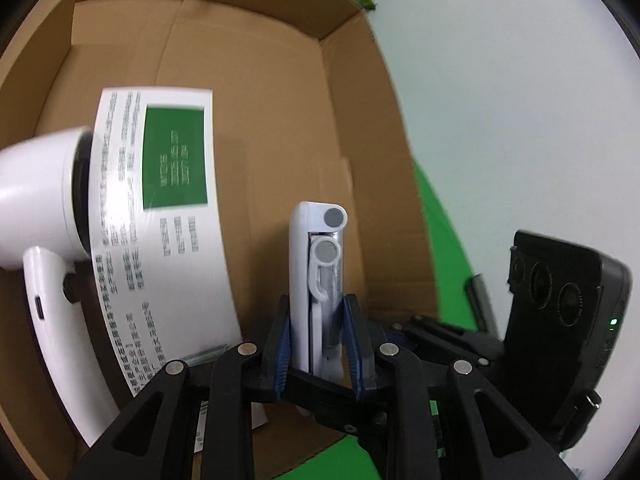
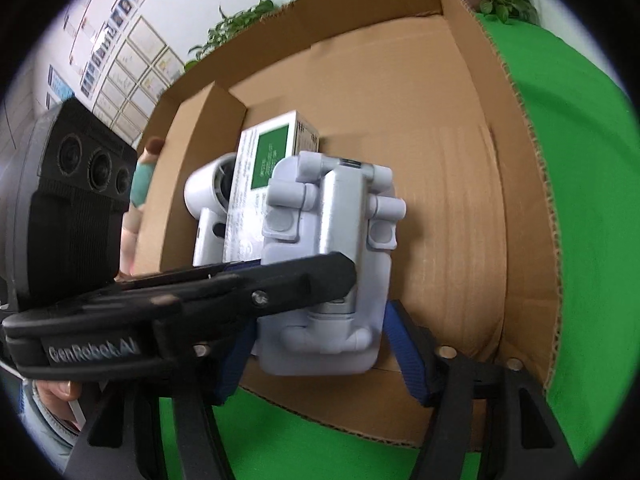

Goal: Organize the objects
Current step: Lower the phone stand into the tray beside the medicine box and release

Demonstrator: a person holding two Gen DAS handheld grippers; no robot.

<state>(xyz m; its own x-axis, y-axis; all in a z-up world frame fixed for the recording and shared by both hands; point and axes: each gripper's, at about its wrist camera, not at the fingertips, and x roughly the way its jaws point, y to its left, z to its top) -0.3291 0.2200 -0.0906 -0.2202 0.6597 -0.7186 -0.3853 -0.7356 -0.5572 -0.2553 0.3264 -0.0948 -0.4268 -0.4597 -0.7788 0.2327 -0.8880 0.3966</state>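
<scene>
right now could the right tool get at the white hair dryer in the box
Probably not directly. The right tool sits around the folded white gadget that the left tool grips, and the left tool's arm crosses in front. The hair dryer lies beyond, partly under the white and green box.

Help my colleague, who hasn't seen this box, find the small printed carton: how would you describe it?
Look inside the open cardboard box on the green surface. Against its left side lies a white handheld device with a round head, and the carton rests beside and partly over it. Only the carton bears a green rectangle and dense printed text.
</scene>
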